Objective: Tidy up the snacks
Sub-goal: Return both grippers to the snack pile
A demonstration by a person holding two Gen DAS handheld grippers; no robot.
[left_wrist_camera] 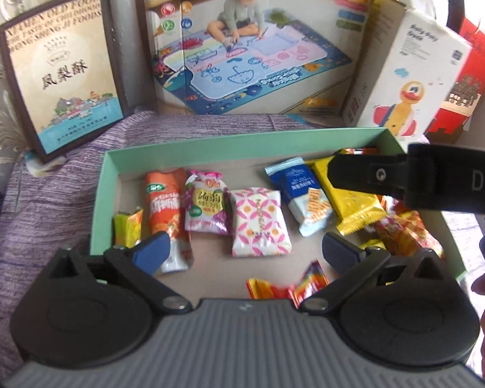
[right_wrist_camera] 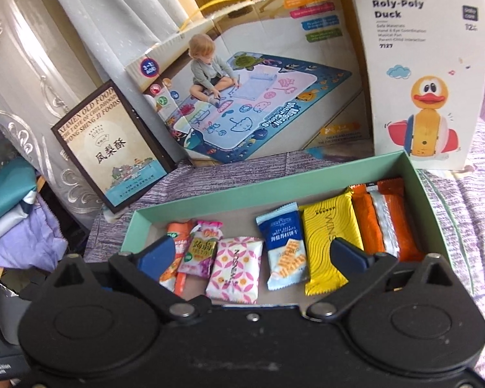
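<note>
The left gripper [left_wrist_camera: 244, 249] hangs over the near part of a shallow mint-green cardboard tray [left_wrist_camera: 210, 146], its jaws spread wide and holding nothing. Between its fingertips lies a pink-and-white patterned snack packet [left_wrist_camera: 258, 223]. Just past its left fingertip stand an orange-and-white tube-shaped packet [left_wrist_camera: 165, 207] and a purple grape-printed pouch [left_wrist_camera: 205, 207], and outside that fingertip a small green-and-yellow wrapper [left_wrist_camera: 127, 226] rests against the tray's wall. Ahead and toward the right fingertip lie a blue-and-white cracker packet [left_wrist_camera: 304, 194] and a yellow foil packet [left_wrist_camera: 352, 203]; red-and-orange candy wrappers [left_wrist_camera: 404, 229] are heaped beyond the right fingertip, and more lie close under the jaws [left_wrist_camera: 287, 286].

The right gripper [right_wrist_camera: 250, 255] also has its jaws wide apart and empty. In its view the pink-and-white packet [right_wrist_camera: 236, 271] and the blue-and-white packet [right_wrist_camera: 284, 255] lie between the fingertips, the yellow packet [right_wrist_camera: 323, 242] touches the line of the right fingertip, and orange foil bars [right_wrist_camera: 388, 220] lie beyond it at the tray's [right_wrist_camera: 210, 200] end.

Behind the tray, on a purple striped cloth [left_wrist_camera: 64, 194], stand a brown-framed pastry box [left_wrist_camera: 61, 71], a drawing-mat toy box [left_wrist_camera: 252, 42] and a white duck toy box [right_wrist_camera: 426, 71].
</note>
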